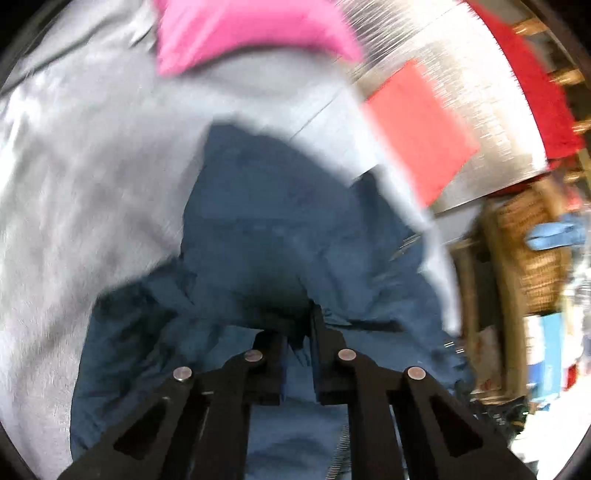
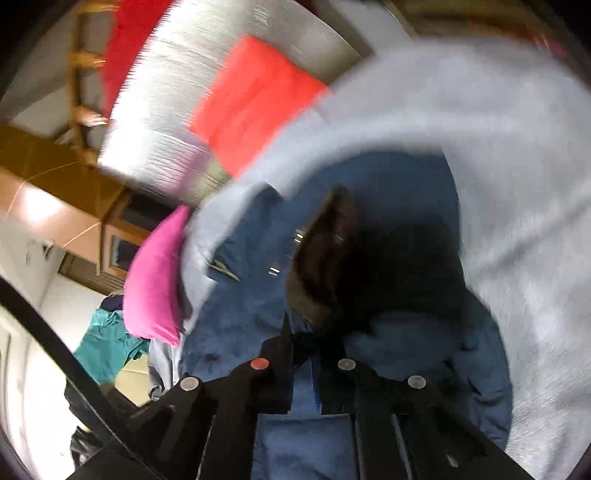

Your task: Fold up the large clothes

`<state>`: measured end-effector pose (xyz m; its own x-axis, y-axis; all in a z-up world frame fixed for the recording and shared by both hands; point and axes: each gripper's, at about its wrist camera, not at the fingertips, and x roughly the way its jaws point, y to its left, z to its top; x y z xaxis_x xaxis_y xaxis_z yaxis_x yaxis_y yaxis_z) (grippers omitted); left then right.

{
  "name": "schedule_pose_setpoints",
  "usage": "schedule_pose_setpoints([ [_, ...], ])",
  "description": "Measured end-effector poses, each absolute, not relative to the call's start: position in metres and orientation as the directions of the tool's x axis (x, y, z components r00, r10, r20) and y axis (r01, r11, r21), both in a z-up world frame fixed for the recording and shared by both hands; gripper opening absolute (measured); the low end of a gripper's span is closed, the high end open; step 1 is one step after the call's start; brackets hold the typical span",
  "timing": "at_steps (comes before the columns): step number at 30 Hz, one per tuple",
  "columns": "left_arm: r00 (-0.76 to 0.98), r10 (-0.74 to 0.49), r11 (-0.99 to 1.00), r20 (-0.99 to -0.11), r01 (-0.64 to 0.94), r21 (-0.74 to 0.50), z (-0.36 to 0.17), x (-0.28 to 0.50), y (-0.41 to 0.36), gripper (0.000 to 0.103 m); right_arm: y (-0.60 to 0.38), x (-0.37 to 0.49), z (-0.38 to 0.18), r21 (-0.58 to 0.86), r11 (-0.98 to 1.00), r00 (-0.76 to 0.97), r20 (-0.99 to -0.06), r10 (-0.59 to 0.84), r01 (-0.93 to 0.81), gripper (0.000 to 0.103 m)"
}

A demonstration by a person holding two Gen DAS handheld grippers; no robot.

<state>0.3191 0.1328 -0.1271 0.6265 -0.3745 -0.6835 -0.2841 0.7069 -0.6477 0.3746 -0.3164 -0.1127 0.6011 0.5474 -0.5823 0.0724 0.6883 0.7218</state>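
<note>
Jacket (image 1: 258, 229) on sheet (image 1: 92, 166), pillow (image 1: 240, 33) beyond, cloth (image 1: 421, 129) right

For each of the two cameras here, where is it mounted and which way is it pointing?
Left wrist: sits on the left gripper, looking forward along its two black fingers, which pinch the blue jacket lying on a grey sheet; no hand shows.
Right wrist: sits on the right gripper, looking along its fingers, closed on the same blue jacket near its dark fur-trimmed hood; no hand shows.
Shared: jacket, grey sheet, pink pillow, red cloth. Both views are motion-blurred.
</note>
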Motion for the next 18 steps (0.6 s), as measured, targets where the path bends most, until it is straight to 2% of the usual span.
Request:
schedule_pose_setpoints([
  [2, 0.629, -0.356, 0.747, -0.691, -0.252, -0.615, -0.124, 0.330, 0.129, 0.009, -0.316, 0.376, -0.111, 0.712, 0.698, 0.599, -0.591, 0.540, 0.073, 0.007],
  [5, 0.545, -0.342, 0.753, -0.766, -0.329, -0.570, -0.159, 0.351, 0.125, 0.009, -0.311, 0.387, -0.138, 0.663, 0.738, 0.538, -0.671, 0.510, 0.128, 0.008],
  [9, 0.517, -0.289, 0.790, -0.806, -0.346, -0.506, -0.168, 0.358, 0.107, 0.011, -0.314, 0.391, -0.155, 0.697, 0.696, 0.516, -0.666, 0.539, 0.174, 0.012],
  [11, 0.511, -0.302, 0.787, -0.804, -0.342, -0.513, -0.162, 0.358, 0.103, 0.022, -0.317, 0.386, -0.146, 0.697, 0.701, 0.527, -0.658, 0.538, 0.153, 0.015],
  [12, 0.513, -0.306, 0.789, -0.802, -0.335, -0.515, -0.158, 0.357, 0.103, 0.026, -0.318, 0.381, -0.139, 0.694, 0.706, 0.531, -0.655, 0.537, 0.142, 0.022],
  [13, 0.516, -0.298, 0.793, -0.803, -0.334, -0.509, -0.155, 0.357, 0.104, 0.037, -0.318, 0.377, -0.134, 0.695, 0.707, 0.537, -0.650, 0.537, 0.134, 0.031],
  [14, 0.514, -0.289, 0.797, -0.808, -0.338, -0.500, -0.153, 0.357, 0.106, 0.049, -0.320, 0.369, -0.129, 0.702, 0.701, 0.551, -0.636, 0.540, 0.123, 0.060],
  [15, 0.509, -0.283, 0.799, -0.813, -0.344, -0.493, -0.153, 0.354, 0.106, 0.054, -0.324, 0.361, -0.125, 0.705, 0.698, 0.568, -0.627, 0.533, 0.124, 0.082],
  [16, 0.505, -0.282, 0.798, -0.815, -0.347, -0.492, -0.153, 0.352, 0.107, 0.059, -0.327, 0.351, -0.121, 0.707, 0.696, 0.588, -0.619, 0.520, 0.129, 0.082],
  [18, 0.501, -0.269, 0.799, -0.823, -0.361, -0.481, -0.154, 0.342, 0.111, 0.060, -0.328, 0.341, -0.121, 0.701, 0.698, 0.588, -0.629, 0.509, 0.145, 0.082],
])
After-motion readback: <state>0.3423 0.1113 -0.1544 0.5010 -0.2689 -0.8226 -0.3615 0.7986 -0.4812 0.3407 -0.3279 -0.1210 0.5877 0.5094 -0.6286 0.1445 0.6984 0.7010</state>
